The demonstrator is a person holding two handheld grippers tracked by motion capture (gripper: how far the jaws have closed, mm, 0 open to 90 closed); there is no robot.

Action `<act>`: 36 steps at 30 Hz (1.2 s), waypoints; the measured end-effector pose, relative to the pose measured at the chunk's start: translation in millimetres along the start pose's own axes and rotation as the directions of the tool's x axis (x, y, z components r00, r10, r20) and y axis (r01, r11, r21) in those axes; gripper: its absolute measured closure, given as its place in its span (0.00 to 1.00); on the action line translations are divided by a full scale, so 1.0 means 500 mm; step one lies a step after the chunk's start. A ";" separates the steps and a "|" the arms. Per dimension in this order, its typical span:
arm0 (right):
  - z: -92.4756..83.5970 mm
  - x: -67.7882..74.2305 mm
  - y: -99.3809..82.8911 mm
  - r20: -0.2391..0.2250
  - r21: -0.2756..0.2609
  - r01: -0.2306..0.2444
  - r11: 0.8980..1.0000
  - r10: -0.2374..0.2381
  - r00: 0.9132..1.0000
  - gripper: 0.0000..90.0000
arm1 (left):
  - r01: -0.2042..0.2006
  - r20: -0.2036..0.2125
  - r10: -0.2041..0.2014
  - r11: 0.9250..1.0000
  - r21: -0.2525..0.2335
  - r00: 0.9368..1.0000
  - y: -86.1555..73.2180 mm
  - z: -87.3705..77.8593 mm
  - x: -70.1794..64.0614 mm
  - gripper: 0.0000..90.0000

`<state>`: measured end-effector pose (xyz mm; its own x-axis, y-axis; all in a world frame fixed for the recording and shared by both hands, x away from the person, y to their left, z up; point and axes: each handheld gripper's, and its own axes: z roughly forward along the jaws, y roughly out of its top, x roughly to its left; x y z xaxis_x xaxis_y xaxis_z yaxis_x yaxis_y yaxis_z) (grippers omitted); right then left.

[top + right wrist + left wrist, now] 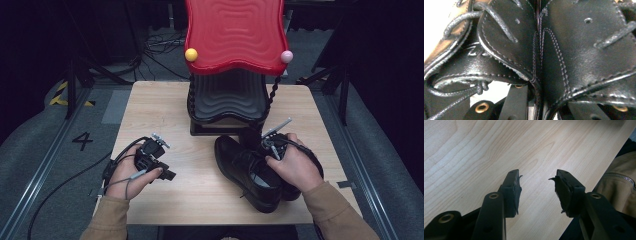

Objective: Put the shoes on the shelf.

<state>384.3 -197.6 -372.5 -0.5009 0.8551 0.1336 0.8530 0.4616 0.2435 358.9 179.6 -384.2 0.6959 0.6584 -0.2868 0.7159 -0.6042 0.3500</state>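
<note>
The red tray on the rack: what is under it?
Under the red tray sits a black tray of the same wavy shape, on the wooden table. The red one covers its rear part.

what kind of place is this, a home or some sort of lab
Most likely a lab or recording studio: black curtains around, loose cables on the floor, a floor marking "4", and one small wooden table on rails.

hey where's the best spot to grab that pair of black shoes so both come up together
Grip the two inner collar walls where the black shoes press side by side, coming straight down from above. The openings face up, and those thin leather edges meet in one seam narrow enough to pinch. The right gripper already looks clamped there; the left gripper is open over the table.
</note>
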 end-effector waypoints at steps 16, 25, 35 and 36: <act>-0.120 0.012 -0.012 -0.029 0.017 0.002 1.000 -0.001 1.000 0.90 | 0.007 0.003 -0.007 1.000 -0.008 1.000 -0.002 -0.004 0.003 0.62; -0.186 0.025 -0.011 -0.027 0.005 0.028 1.000 -0.027 0.999 0.90 | 0.012 0.005 -0.012 1.000 -0.012 1.000 -0.003 -0.005 0.007 0.62; -0.269 0.035 -0.003 0.012 -0.029 0.058 0.998 -0.058 0.998 0.90 | 0.034 -0.002 -0.034 0.999 -0.035 0.999 -0.009 -0.013 0.015 0.62; -0.277 0.037 -0.001 0.014 -0.030 0.059 0.998 -0.059 0.998 0.90 | 0.033 -0.002 -0.034 0.999 -0.036 0.999 -0.009 -0.014 0.016 0.62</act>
<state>354.2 -214.8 -237.3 -0.5483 0.8296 0.1057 0.8170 0.5044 0.2795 360.6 190.8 -381.7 0.6713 0.6793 -0.2963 0.7362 -0.5653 0.3720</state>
